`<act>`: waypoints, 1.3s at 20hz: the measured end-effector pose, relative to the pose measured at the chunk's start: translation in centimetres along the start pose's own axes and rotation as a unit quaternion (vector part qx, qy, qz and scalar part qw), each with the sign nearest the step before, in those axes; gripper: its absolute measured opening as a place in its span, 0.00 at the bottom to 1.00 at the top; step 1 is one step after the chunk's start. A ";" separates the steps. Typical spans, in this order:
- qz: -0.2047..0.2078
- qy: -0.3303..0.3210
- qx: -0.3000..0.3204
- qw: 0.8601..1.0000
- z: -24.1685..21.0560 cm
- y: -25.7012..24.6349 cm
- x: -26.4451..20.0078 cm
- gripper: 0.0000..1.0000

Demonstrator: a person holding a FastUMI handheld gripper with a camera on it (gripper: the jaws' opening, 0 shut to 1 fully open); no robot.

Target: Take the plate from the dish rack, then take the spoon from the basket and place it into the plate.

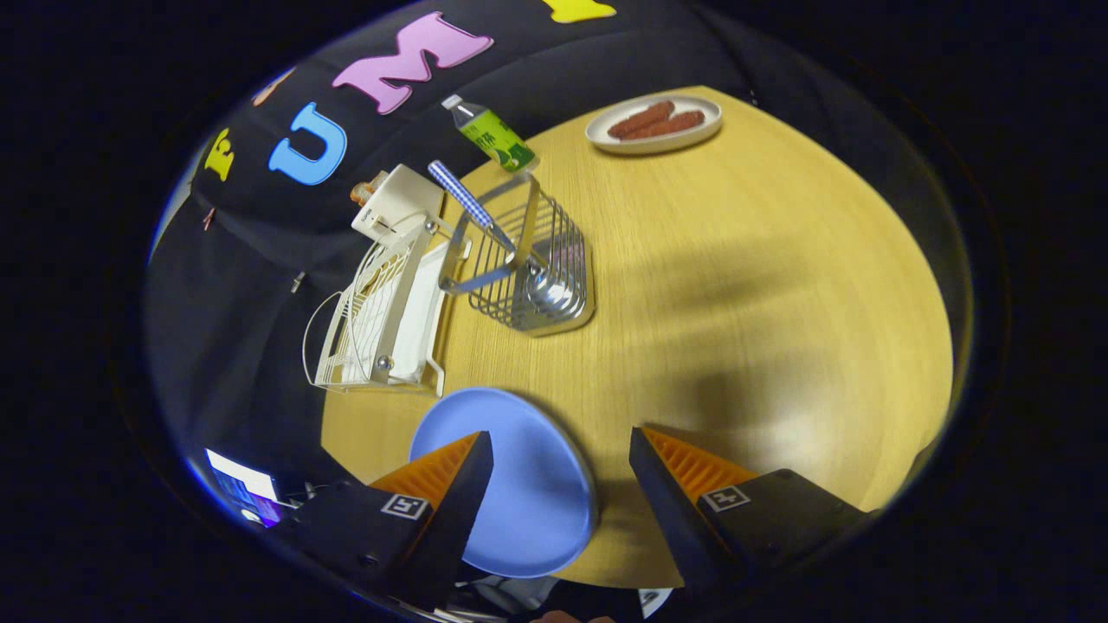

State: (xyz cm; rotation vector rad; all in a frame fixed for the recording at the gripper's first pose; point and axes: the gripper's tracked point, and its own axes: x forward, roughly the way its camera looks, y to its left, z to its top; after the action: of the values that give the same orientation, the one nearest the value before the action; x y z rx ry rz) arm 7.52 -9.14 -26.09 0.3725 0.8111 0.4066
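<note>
spoon (502,238) handle-up, leaning toward rack (381,320)

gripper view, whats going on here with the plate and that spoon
The hand-held gripper hangs open over the wooden table, holding nothing. The blue plate lies flat on the table by its fingers, out of the white dish rack. The spoon stands in the wire basket beyond, not yet picked.

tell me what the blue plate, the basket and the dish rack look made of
Blue plate: likely matte plastic, with flat even colour and no glare. Basket: shiny bare metal wire with bright reflections. Dish rack: thin wire, seemingly white-coated. The gripper is open over the plate's edge.
</note>
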 end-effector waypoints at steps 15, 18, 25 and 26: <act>-0.011 -0.213 -0.240 0.947 18.5 9.8 3.8 0.98; -0.029 -0.188 -0.239 0.952 18.8 9.0 7.8 0.98; -0.063 -0.129 -0.222 0.964 18.2 6.6 12.9 0.75; -0.062 -0.118 -0.207 0.969 17.9 6.6 13.2 0.70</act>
State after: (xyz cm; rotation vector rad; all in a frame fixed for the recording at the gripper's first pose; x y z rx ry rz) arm 27.89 0.00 -19.83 -0.0216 0.4955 0.3954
